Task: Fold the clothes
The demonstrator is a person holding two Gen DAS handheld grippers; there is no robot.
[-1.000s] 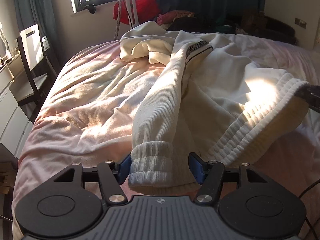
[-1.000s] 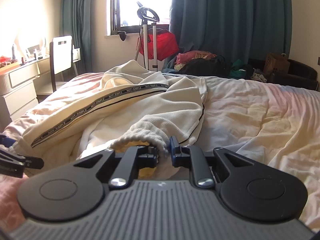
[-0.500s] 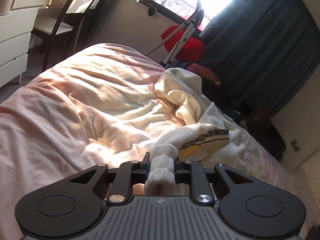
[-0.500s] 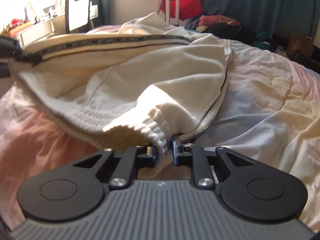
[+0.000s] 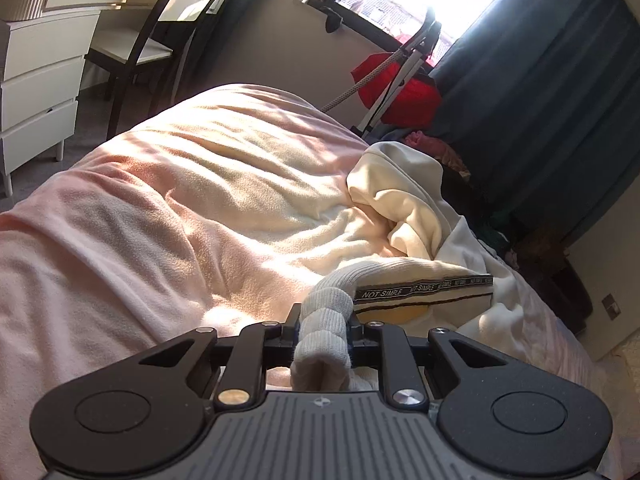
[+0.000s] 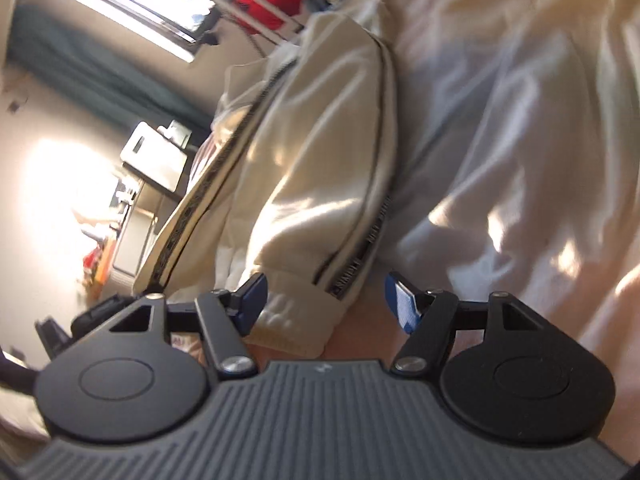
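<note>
The left tool [image 5: 322, 330] is clamped on the ribbed cuff [image 5: 324, 336] of a cream sweatshirt [image 5: 404, 208] lying ahead on a pink bed [image 5: 160, 208]. The right tool [image 6: 323, 300] is spread wide, the other cuff [image 6: 288, 312] loose between its fingers. A chair [image 5: 136, 48], drawers [image 5: 36, 92] and curtain [image 5: 540, 80] stand beyond.

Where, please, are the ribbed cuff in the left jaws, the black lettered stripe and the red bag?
ribbed white knit cuff [image 5: 326, 334]: left wrist view, middle of cuff.
black lettered stripe [image 5: 424, 285]: left wrist view, mid-band.
red fabric bag [image 5: 400, 88]: left wrist view, its front.
</note>
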